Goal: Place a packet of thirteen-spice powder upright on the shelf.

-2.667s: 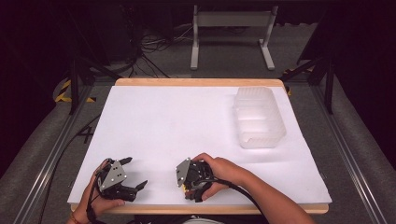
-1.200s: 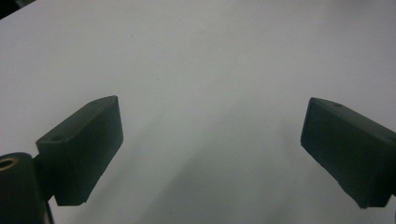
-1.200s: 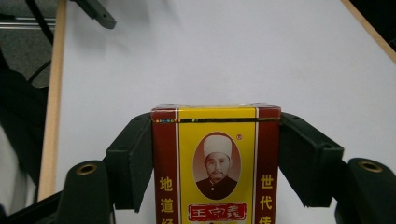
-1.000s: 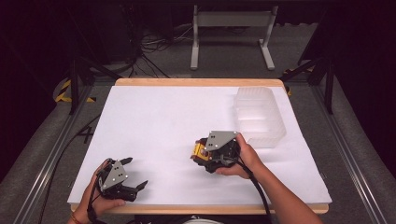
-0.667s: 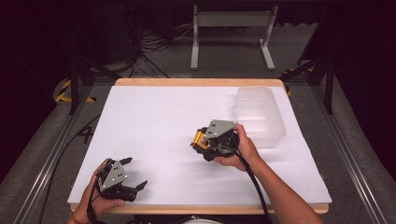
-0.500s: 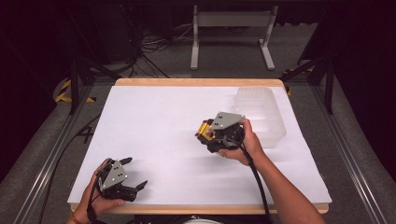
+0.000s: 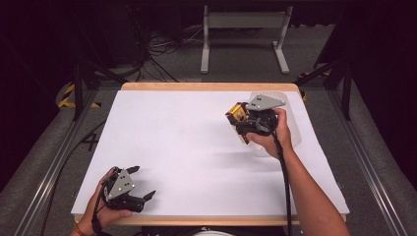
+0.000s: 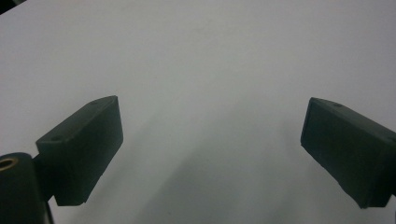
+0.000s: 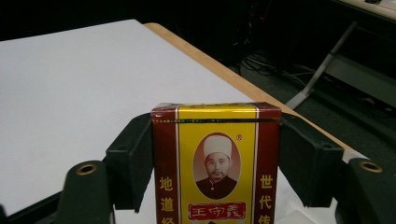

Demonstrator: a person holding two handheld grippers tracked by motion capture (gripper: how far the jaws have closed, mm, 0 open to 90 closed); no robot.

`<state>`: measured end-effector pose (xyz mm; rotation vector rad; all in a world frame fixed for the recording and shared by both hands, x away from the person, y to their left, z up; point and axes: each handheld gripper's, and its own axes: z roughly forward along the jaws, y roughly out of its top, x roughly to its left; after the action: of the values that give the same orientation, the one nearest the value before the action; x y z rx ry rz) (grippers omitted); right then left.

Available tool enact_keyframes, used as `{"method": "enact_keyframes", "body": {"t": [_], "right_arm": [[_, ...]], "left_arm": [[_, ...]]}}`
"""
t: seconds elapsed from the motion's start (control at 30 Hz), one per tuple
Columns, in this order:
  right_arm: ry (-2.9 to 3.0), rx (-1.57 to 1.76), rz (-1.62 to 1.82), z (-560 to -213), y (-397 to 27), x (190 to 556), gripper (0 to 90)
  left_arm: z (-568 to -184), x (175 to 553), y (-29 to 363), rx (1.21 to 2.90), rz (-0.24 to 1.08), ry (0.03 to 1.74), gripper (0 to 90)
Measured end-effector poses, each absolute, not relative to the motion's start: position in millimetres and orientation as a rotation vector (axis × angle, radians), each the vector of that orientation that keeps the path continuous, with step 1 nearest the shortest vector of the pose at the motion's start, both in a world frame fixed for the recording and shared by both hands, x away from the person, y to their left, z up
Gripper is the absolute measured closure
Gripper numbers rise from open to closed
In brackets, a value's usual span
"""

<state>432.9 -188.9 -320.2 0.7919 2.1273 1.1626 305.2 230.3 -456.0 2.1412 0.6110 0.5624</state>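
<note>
A small red and yellow box (image 9: 216, 163) with a printed portrait and Chinese writing sits between the two black jaws of my right gripper (image 9: 215, 158), which is shut on it. In the high view that right gripper (image 7: 242, 123) is held above the right part of the white table (image 7: 187, 132), with the box (image 7: 238, 113) at its far-left end, just in front of a clear plastic tray (image 7: 287, 120). My left gripper (image 7: 142, 184) rests near the table's front left corner with its jaws wide apart. In its own view the left gripper (image 8: 212, 154) has bare white table between its pads.
The clear plastic tray stands at the table's right side, partly hidden by the right hand. The table's wooden far edge (image 7: 206, 86) borders a dark floor with cables and a grey stand (image 7: 243, 37). Metal rails run along both sides of the table.
The right hand has carried the box from the table's front middle up and away to the right, reaching the clear tray. The left gripper has stayed where it was.
</note>
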Motion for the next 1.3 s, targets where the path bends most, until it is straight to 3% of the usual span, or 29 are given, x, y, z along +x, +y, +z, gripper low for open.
{"method": "enact_keyframes", "body": {"t": [0.43,1.3], "right_arm": [[2.013,0.963,1.127,-326.2,-217.9,461.1,32.6],[1.923,1.175,1.039,-343.2,-250.6,458.7,32.4]], "left_arm": [[-456.2,305.2,230.3,2.141,0.560,0.609,6.5],[-456.4,304.9,229.3,2.151,0.561,0.606,6.4]]}}
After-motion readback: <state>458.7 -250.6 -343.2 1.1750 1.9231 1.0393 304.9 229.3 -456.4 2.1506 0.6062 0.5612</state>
